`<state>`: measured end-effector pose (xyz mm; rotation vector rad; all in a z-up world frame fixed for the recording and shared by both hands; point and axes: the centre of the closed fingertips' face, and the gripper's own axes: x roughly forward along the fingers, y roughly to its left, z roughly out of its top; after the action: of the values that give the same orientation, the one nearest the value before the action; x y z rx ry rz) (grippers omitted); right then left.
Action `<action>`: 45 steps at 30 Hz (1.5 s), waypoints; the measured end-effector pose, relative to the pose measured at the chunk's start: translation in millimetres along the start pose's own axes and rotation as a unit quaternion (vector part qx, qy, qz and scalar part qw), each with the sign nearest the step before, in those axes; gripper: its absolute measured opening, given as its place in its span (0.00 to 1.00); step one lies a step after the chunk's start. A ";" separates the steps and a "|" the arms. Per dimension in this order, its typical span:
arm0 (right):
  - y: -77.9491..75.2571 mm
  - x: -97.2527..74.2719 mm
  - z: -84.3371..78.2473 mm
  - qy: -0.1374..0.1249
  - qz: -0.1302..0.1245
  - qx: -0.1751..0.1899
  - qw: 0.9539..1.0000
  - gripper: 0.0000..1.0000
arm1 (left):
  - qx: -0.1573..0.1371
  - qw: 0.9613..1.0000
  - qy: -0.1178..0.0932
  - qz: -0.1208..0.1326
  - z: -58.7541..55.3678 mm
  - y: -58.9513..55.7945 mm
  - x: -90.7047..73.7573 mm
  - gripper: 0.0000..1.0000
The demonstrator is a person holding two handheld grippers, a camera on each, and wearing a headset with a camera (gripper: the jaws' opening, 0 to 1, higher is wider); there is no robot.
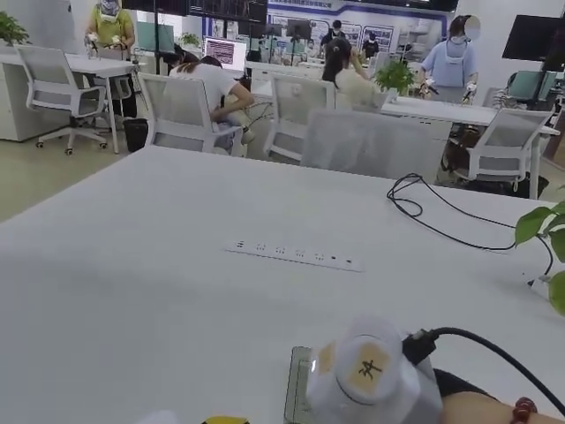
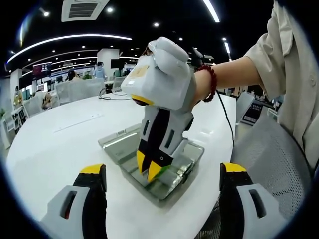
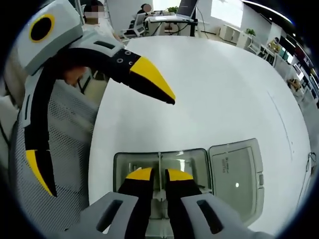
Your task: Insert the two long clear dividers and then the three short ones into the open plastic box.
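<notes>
White desk: a flush power strip is set into it, and a black cable loops at the far right.
Clear plastic box: open on the desk near the person's edge. Its lid lies folded out flat beside it.
Thin clear divider: upright and edge-on across the middle of the box, running in between the right jaws.
Right hand-held gripper: points down into the box. Its jaws are drawn close together, pinching the divider.
Left hand-held gripper: held off to one side of the box and aimed at it, jaws spread wide.
Red bead bracelet: on the wrist of the arm that carries the right one.
</notes>
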<state>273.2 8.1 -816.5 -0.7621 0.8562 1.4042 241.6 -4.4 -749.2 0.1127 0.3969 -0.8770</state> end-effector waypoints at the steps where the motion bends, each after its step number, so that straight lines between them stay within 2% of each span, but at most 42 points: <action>1: 0.2 -2.2 0.9 -0.005 0.000 0.003 1.000 0.13 | 0.000 1.000 0.000 0.000 0.1 0.1 0.0 0.96; 8: 5.1 -15.2 1.0 -0.022 0.002 0.017 1.000 0.23 | 0.000 1.000 0.000 0.004 2.2 0.6 -0.9 0.97; 17: 6.3 -32.3 -11.9 -0.031 -0.012 0.016 0.999 0.30 | 0.002 1.000 0.000 0.009 3.5 0.3 -3.3 0.97; 30: 11.2 -61.4 -39.1 -0.035 -0.026 0.025 0.999 0.37 | -0.005 1.000 0.000 0.020 4.3 -1.0 -6.6 0.97; 45: 15.4 -88.0 -81.3 -0.031 -0.045 0.042 0.998 0.42 | -0.015 0.999 -0.003 0.040 6.4 -0.9 -10.7 0.97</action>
<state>255.1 -106.0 -781.0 -0.6818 0.8171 1.2984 236.7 1.1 -739.2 0.0989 0.3978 -0.7923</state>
